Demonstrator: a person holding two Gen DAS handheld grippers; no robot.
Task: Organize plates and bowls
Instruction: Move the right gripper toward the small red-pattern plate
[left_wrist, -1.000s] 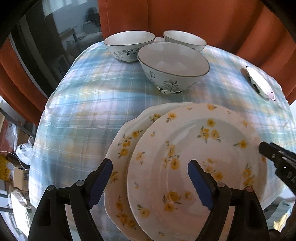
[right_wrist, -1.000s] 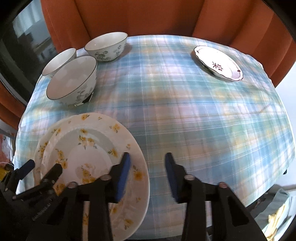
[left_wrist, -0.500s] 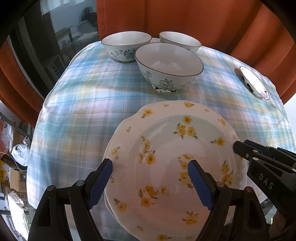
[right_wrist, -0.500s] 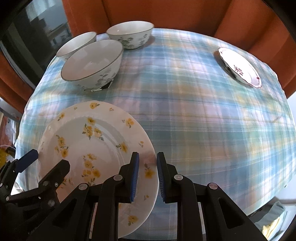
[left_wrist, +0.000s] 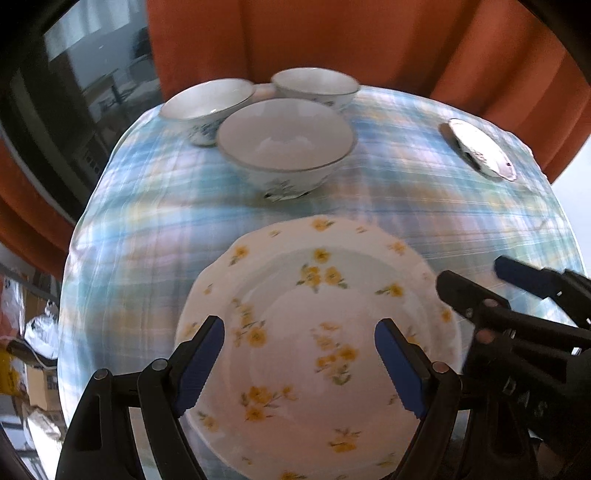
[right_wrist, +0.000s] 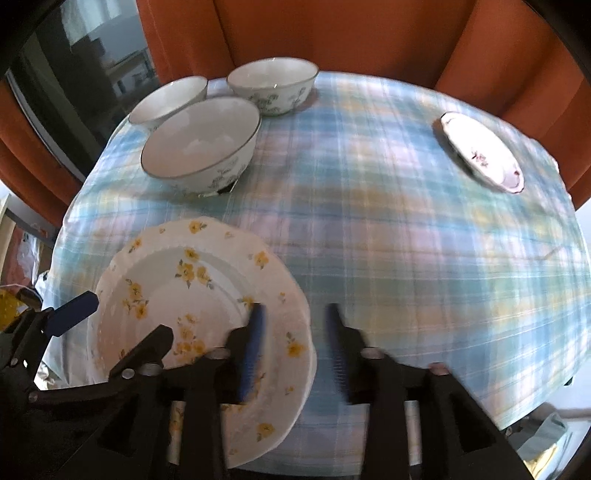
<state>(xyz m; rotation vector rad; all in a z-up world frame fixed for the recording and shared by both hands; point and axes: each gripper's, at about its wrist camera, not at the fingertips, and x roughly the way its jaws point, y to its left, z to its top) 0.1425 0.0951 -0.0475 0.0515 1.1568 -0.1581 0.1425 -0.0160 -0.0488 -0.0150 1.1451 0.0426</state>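
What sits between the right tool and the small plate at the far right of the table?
Nothing visible. Only bare plaid tablecloth lies between the open right tool and the small plate. The yellow-flower plates sit to its left, and the three bowls are far left.

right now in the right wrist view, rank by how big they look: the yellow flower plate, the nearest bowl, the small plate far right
1. yellow flower plate, though it is closest to the camera
2. nearest bowl
3. small plate, farthest away and seen at a slant, so its true size against the bowl is unsure
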